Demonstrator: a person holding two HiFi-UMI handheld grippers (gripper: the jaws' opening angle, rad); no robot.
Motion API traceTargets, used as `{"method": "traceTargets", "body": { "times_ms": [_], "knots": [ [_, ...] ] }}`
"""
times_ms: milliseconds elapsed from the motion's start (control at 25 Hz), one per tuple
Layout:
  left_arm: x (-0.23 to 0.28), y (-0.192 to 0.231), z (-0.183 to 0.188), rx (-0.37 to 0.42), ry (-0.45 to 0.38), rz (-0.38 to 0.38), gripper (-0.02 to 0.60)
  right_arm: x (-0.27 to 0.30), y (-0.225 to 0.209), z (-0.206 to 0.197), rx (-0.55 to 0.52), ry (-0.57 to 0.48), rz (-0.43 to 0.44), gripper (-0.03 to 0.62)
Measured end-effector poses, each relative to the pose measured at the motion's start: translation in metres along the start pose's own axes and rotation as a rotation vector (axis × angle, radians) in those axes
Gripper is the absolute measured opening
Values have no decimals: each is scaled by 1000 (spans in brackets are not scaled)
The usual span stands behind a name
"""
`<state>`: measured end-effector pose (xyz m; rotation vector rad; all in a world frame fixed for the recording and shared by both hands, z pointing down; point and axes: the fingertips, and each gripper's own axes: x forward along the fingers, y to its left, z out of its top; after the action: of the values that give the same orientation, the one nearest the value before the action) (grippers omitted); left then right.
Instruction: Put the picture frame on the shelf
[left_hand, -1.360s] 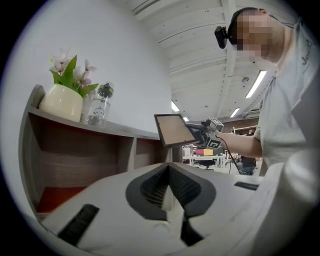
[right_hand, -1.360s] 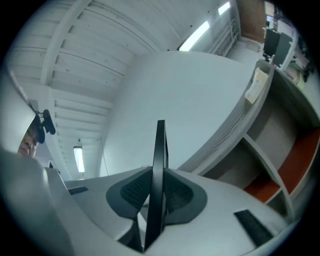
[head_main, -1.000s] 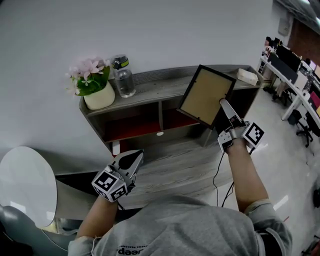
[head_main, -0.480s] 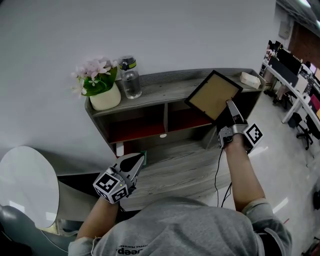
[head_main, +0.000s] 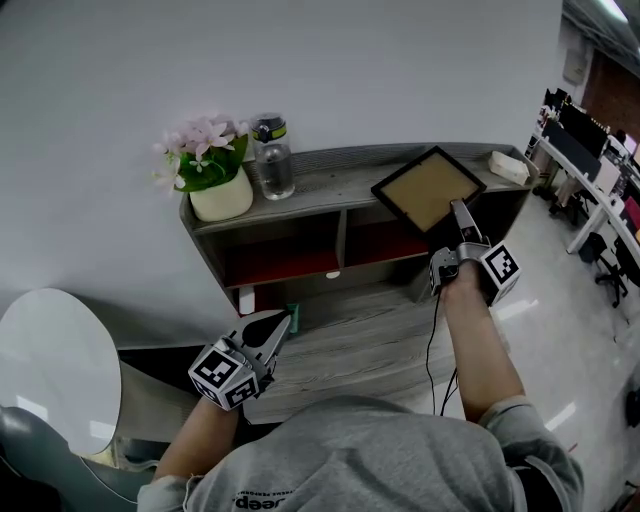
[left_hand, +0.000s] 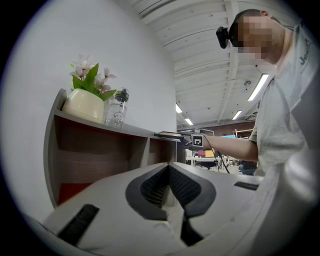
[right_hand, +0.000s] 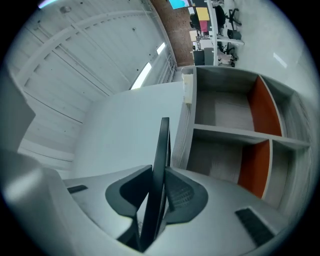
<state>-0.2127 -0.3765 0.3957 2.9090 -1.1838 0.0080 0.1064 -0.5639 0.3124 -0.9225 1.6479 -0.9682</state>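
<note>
The picture frame (head_main: 428, 188), black-edged with its brown backing up, lies nearly flat over the right end of the grey shelf's top (head_main: 330, 180). My right gripper (head_main: 458, 210) holds its near edge. In the right gripper view the frame (right_hand: 161, 165) stands edge-on between the pads, which press on it while the jaws are opening slightly. I cannot tell if the frame rests on the shelf. My left gripper (head_main: 280, 322) hangs low in front of the shelf, shut and empty (left_hand: 168, 182).
A flower pot (head_main: 222, 195) and a clear bottle (head_main: 273, 160) stand on the shelf's left end, a small white box (head_main: 508, 165) at its far right. Open compartments with red backs sit below. A round white table (head_main: 50, 370) is at my left.
The right gripper has tipped the frame from steeply tilted to nearly flat and carried it lower over the shelf top. The left gripper has hardly moved.
</note>
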Motion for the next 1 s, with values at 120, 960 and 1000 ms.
{"method": "traceTargets", "body": {
  "times_ms": [120,960,1000],
  "knots": [
    [-1,2,1,2,-2,7,11,-1,-3,-2,-23,12,-34,110],
    [1,-8,-10,-33,5,-30,11,-4,20,-100,-442,550,60,299],
    [1,-9,-10,-38,3,-31,11,-7,21,-105,-496,589,79,302]
  ]
}}
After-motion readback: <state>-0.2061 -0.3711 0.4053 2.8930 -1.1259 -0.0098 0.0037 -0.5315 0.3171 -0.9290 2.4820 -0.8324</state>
